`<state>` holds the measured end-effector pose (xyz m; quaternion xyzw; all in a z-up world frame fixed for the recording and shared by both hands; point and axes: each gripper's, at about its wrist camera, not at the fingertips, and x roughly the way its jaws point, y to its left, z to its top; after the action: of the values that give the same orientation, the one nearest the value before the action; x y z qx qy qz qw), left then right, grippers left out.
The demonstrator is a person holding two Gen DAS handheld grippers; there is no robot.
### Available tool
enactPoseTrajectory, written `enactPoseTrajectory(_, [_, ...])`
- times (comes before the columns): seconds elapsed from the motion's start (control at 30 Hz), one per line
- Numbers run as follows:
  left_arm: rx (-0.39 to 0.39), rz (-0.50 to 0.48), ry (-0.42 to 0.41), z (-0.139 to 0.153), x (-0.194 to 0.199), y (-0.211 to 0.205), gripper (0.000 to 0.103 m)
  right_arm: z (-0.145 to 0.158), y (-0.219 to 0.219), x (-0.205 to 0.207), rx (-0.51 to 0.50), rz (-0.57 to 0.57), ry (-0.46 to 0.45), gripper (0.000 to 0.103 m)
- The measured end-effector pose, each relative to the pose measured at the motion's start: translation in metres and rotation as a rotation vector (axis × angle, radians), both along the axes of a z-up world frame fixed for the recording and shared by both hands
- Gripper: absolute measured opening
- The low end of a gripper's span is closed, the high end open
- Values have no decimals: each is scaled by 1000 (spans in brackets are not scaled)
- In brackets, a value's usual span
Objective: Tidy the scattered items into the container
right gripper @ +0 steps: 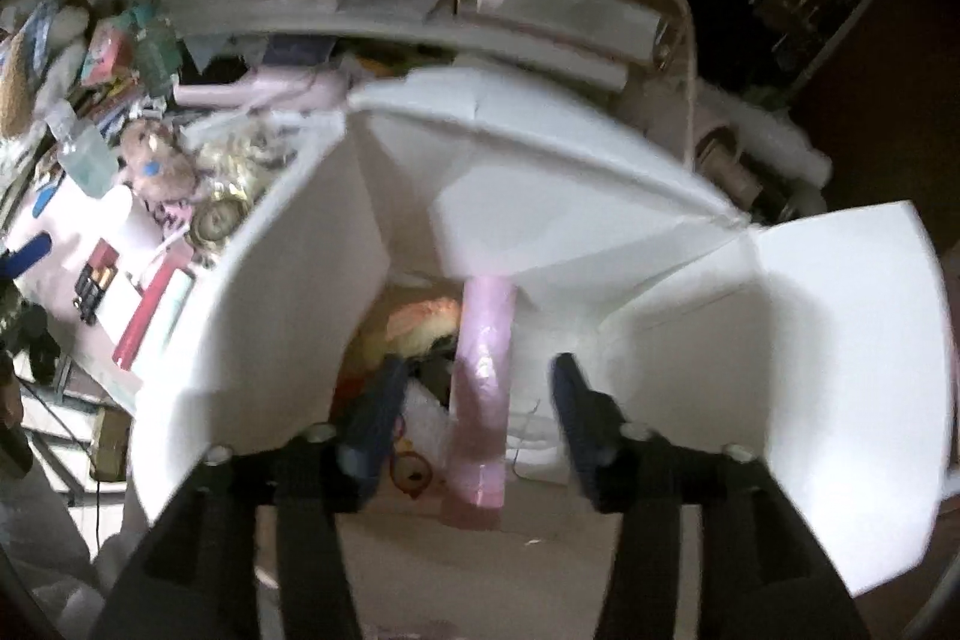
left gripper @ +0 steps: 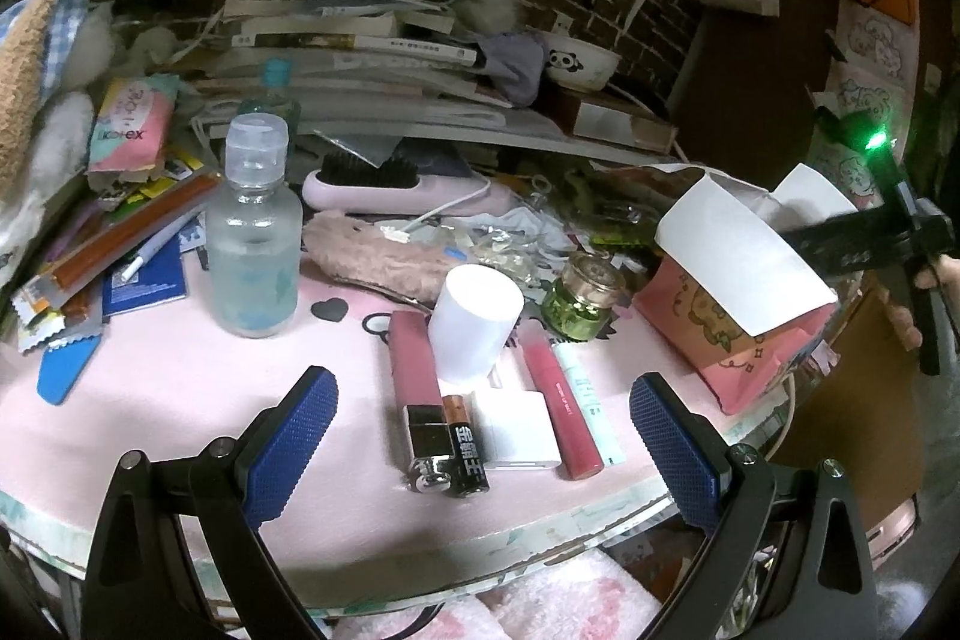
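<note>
Stacked books point(left gripper: 348, 40), a panda bowl point(left gripper: 579, 61) (brick wall point(left gripper: 648, 4) behind).

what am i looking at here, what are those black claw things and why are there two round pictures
No robot: a person holds a two-finger gripper in each hand, each with a fisheye camera looking along its fingers. The left camera shows the open left gripper over a cluttered pink tabletop: a black battery, a red lipstick tube, a white cylinder, a frosted plastic bottle. The right camera looks down into a pink box with white flaps. The right gripper is open there, a pale pink tube loose between its fingers.
</note>
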<state>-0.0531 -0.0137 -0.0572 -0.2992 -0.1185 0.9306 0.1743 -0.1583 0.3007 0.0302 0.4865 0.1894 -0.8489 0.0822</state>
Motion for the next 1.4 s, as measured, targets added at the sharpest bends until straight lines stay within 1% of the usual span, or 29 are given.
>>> enactPoseTrajectory(0.07, [4,1,-1,-1,0,0,98,16,-6,13,14,5,112,64])
enactPoseTrajectory(0.13, [5,4,-3,-2,-1,-1,98,29,-13,26,4,20,206,67])
enactPoseTrajectory(0.17, [4,6,-6,-3,-1,-1,98,37,-17,35,-22,39,252,70])
enactPoseTrajectory(0.2, [2,9,-9,-4,-2,-1,98,42,-22,43,-60,65,286,76])
enactPoseTrajectory(0.27, [2,10,-16,-8,-3,-1,98,49,-35,60,-153,133,340,85])
enactPoseTrajectory(0.37, [11,-3,-20,-12,-3,-1,98,47,-56,81,-269,234,387,85])
enactPoseTrajectory(0.43, [3,-4,-23,-16,-2,-1,98,40,-73,89,-336,300,391,85])
enactPoseTrajectory(0.53, [-21,5,-24,-19,-2,0,98,18,-106,99,-423,401,355,85])
enactPoseTrajectory(0.67, [-33,17,-27,-24,-2,-2,97,-15,-140,98,-460,420,307,85])
enactPoseTrajectory(0.8, [-51,48,-10,-24,-1,-7,97,-46,-157,99,-469,403,255,85])
enactPoseTrajectory(0.83, [-66,57,-5,-24,-1,-8,96,-51,-156,99,-466,400,250,85])
enactPoseTrajectory(0.87, [-86,64,1,-23,0,-8,90,-58,-156,100,-463,393,248,85])
enactPoseTrajectory(0.9, [-97,67,6,-23,0,-10,82,-63,-154,100,-463,384,249,85])
enactPoseTrajectory(0.93, [-97,67,5,-22,0,-12,79,-66,-150,102,-473,371,256,85])
enactPoseTrajectory(1.0, [-101,70,0,-22,0,-15,77,-72,-142,102,-492,350,240,85])
enactPoseTrajectory(1.03, [-115,77,-1,-23,0,-16,76,-74,-139,103,-504,345,235,85])
enactPoseTrajectory(1.1, [-144,84,-7,-25,0,-15,69,-75,-130,106,-522,326,254,85])
enactPoseTrajectory(1.17, [-161,71,-19,-28,-2,-12,69,-75,-123,108,-518,303,275,85])
enactPoseTrajectory(1.27, [-174,63,-23,-32,-5,-7,68,-79,-117,107,-532,288,254,85])
enactPoseTrajectory(1.4, [-228,101,-14,-30,-6,-8,64,-86,-114,106,-532,279,227,85])
